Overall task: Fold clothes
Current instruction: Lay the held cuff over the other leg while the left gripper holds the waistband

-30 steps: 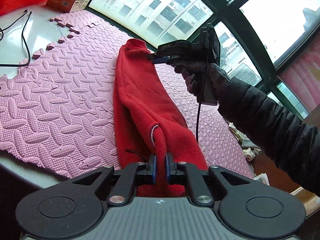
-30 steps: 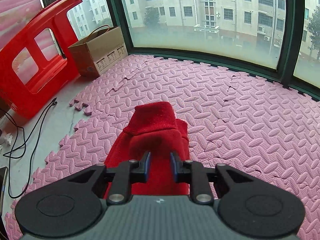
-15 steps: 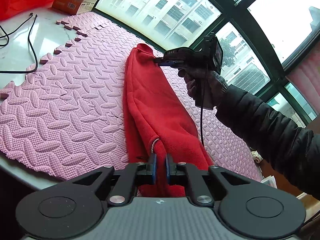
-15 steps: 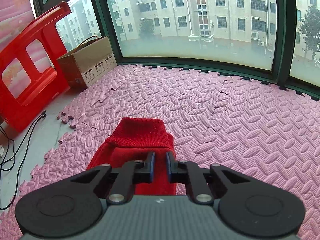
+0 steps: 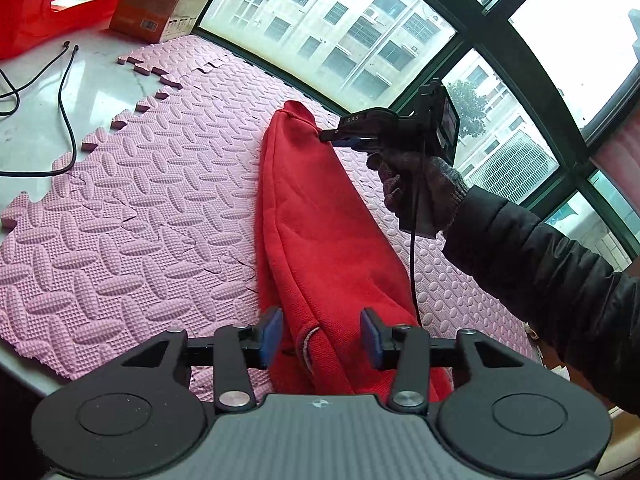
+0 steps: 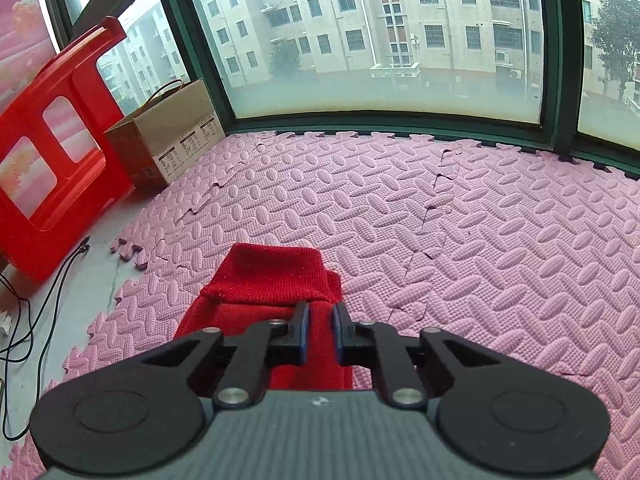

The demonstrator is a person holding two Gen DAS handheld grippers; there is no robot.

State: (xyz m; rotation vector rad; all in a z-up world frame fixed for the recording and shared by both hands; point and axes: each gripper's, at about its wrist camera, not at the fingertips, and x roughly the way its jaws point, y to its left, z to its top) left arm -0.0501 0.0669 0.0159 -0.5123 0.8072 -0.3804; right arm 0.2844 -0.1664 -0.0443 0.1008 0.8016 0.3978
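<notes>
A red fleece garment [image 5: 320, 216], folded lengthwise into a long strip, lies on the pink foam mat [image 5: 132, 216]. My left gripper [image 5: 320, 334] is open, its blue pads on either side of the garment's near end without pinching it. My right gripper [image 5: 326, 136] is shut on the garment's far end near the ribbed hem. In the right wrist view the right gripper [image 6: 320, 320] pinches red cloth just behind the ribbed hem [image 6: 272, 276], which rests on the mat [image 6: 460, 248].
A red plastic stool [image 6: 52, 156] and a cardboard box [image 6: 168, 136] stand at the mat's left edge by the window. Black cables [image 5: 64, 92] lie on the bare white surface left of the mat. The window frame [image 6: 400, 124] borders the far side.
My left gripper has opened and let go of the garment's near end. The right gripper has closed on the far end and stays shut there.
</notes>
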